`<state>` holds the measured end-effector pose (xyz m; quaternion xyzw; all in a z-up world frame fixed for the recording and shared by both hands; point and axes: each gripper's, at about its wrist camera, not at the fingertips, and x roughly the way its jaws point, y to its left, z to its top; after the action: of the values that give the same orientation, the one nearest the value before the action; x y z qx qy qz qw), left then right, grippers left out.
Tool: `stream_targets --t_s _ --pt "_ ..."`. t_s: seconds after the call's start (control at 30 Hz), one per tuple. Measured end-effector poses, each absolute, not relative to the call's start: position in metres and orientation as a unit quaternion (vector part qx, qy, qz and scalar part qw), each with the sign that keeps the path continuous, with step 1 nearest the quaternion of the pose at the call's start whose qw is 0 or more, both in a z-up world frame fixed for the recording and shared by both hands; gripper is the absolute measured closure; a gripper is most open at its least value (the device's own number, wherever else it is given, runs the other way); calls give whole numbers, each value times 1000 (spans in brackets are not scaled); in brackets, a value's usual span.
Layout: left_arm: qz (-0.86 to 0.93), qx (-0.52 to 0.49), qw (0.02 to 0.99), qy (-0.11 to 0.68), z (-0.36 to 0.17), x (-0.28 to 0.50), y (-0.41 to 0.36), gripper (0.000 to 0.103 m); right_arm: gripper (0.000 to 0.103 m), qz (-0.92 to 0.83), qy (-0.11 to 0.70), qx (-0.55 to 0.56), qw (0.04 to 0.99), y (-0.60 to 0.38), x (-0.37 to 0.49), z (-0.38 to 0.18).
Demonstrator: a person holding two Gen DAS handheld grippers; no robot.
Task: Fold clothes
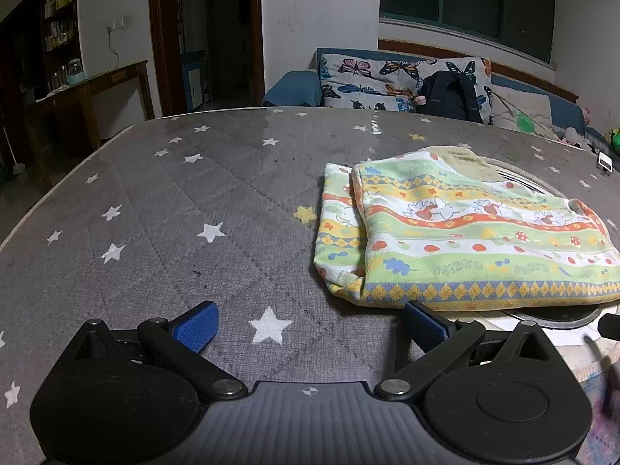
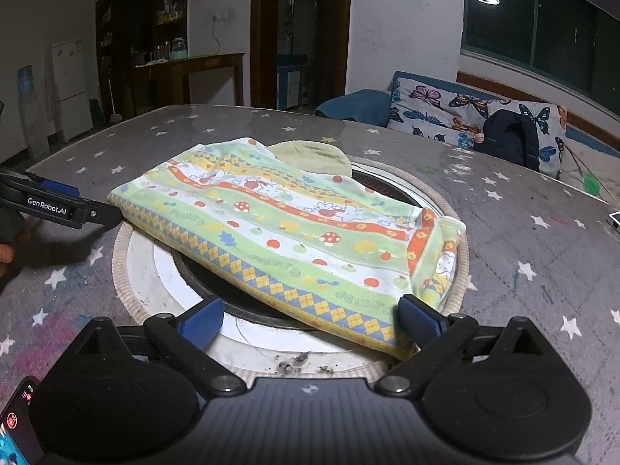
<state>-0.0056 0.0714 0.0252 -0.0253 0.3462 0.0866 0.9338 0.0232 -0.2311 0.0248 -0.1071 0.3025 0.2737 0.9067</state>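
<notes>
Right gripper [image 2: 310, 319] is standing wide open, blue pads gripping nothing; the folded pastel-striped cartoon-print cloth garment [image 2: 294, 232] is lying just beyond its fingertips, its near edge between them. Left gripper [image 1: 308, 325] is likewise spread wide and empty, beside the garment's left corner. The garment is resting across a round black-and-white inset hob [image 2: 162, 271] in the grey star-patterned tablecloth [image 1: 174, 201].
</notes>
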Motion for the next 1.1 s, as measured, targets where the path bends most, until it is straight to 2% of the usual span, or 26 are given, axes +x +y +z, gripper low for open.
stream_targets --t_s 0.07,1.1 --pt "86 -25 935 343 25 -6 71 0 0 274 303 -109 906 -231 23 24" --pt "86 -25 937 337 23 -6 69 0 0 266 301 -146 904 -222 21 20"
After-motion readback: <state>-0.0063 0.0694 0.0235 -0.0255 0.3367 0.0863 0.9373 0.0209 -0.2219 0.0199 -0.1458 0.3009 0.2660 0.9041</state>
